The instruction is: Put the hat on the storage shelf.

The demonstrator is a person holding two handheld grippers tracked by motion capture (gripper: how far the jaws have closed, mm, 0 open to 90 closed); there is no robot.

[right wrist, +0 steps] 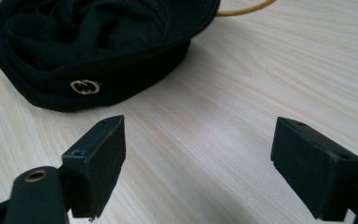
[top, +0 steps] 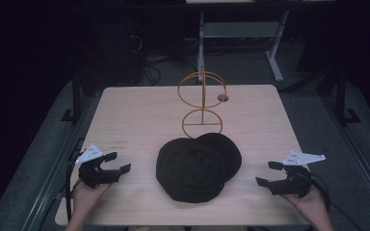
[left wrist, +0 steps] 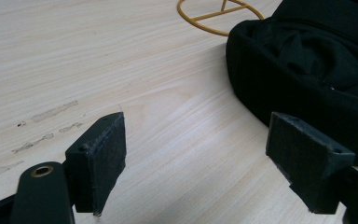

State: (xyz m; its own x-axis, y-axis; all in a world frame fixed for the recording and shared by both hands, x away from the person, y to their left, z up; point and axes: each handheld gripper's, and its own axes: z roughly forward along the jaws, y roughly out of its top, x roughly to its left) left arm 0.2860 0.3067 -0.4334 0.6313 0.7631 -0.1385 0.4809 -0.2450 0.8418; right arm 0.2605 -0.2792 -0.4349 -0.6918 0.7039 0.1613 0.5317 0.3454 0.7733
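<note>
One black cap [top: 198, 166] lies upside down near the desk's [top: 139, 120] front middle, touching an orange wire stand [top: 202, 103] behind it. Left claw [top: 117, 162] and right claw [top: 269, 173] flank it, both released, holding nothing.

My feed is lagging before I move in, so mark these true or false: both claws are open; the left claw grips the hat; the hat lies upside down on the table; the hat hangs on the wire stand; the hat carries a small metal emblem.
1. Both claws are open: true, left claw and right claw both have jaws spread.
2. Left claw grips the black hat: false, it holds nothing, apart from the hat.
3. Hat lies upside down on the table: true.
4. Hat hangs on the wire stand: false, it lies in front of it.
5. Hat carries a metal emblem: true.
</note>
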